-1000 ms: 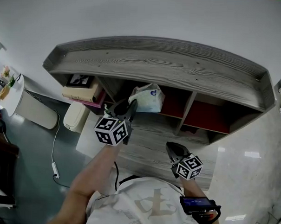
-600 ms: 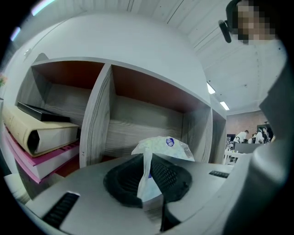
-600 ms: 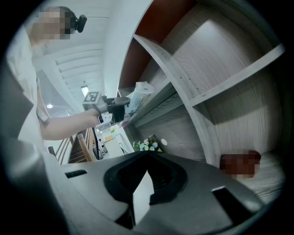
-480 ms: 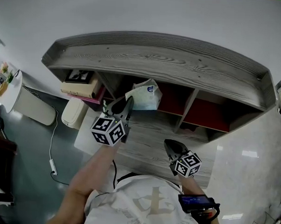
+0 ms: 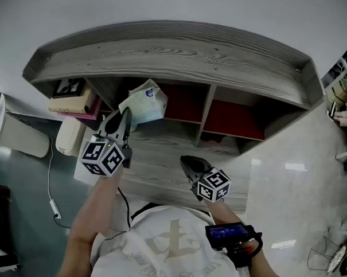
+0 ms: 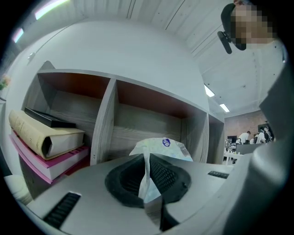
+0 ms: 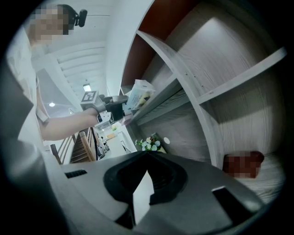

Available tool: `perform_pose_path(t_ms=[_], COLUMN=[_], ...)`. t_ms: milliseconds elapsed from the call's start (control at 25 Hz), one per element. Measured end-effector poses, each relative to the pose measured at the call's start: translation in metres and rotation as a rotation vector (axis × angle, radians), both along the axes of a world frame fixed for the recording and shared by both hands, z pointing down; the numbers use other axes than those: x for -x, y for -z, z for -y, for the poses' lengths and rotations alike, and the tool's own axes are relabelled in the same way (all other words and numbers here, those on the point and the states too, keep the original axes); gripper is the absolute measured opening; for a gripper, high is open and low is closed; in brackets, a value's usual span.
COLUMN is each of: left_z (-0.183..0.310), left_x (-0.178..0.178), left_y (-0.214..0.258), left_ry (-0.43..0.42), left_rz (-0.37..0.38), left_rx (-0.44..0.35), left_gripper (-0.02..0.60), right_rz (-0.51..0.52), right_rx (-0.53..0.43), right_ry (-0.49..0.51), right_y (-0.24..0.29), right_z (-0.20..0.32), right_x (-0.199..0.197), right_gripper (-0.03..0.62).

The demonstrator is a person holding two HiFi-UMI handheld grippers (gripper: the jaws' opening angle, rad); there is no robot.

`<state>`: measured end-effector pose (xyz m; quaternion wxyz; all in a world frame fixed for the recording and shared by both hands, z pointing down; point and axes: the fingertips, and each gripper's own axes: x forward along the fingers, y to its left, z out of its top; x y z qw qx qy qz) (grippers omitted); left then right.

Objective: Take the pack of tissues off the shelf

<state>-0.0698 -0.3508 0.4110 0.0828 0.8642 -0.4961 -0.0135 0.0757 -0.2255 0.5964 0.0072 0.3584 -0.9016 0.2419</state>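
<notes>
The pack of tissues (image 5: pixel 143 102), white with a blue mark, hangs tilted at the front of the shelf's (image 5: pixel 165 54) middle-left compartment. My left gripper (image 5: pixel 124 111) is just below and left of it. In the left gripper view the jaws are closing, and a flap of the pack's (image 6: pixel 161 146) wrapper is pinched between the tips of that gripper (image 6: pixel 147 157). My right gripper (image 5: pixel 187 161) hovers shut and empty over the lower board; its tips (image 7: pixel 147 153) meet. The right gripper view also shows the pack (image 7: pixel 139 94) held by the left gripper (image 7: pixel 120 108).
A stack of books (image 5: pixel 69 102) fills the compartment left of the pack, shown as books (image 6: pixel 46 137) in the left gripper view. Two red-backed compartments (image 5: pixel 234 117) lie to the right. A white bin (image 5: pixel 67 136) stands on the floor at left. Flowers (image 7: pixel 147 143) show far off.
The left gripper's jaws have closed on the pack's wrapper. The pack has tipped up and come forward out of its compartment. The right gripper has hardly moved.
</notes>
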Motion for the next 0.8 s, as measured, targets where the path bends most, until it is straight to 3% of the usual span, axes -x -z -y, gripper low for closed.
perform_pose_path(t_ms=[800], left_z=[-0.038], left_x=[0.023], left_y=[0.021], left_ry=[0.009], left_rz=[-0.029], left_rx=[-0.084], left_gripper=[0.032], right_rz=[-0.032], right_rx=[-0.016], right_ry=[0.050], right_y=[0.007], right_z=[-0.013], right_x=[0.022], right_gripper=[0.005])
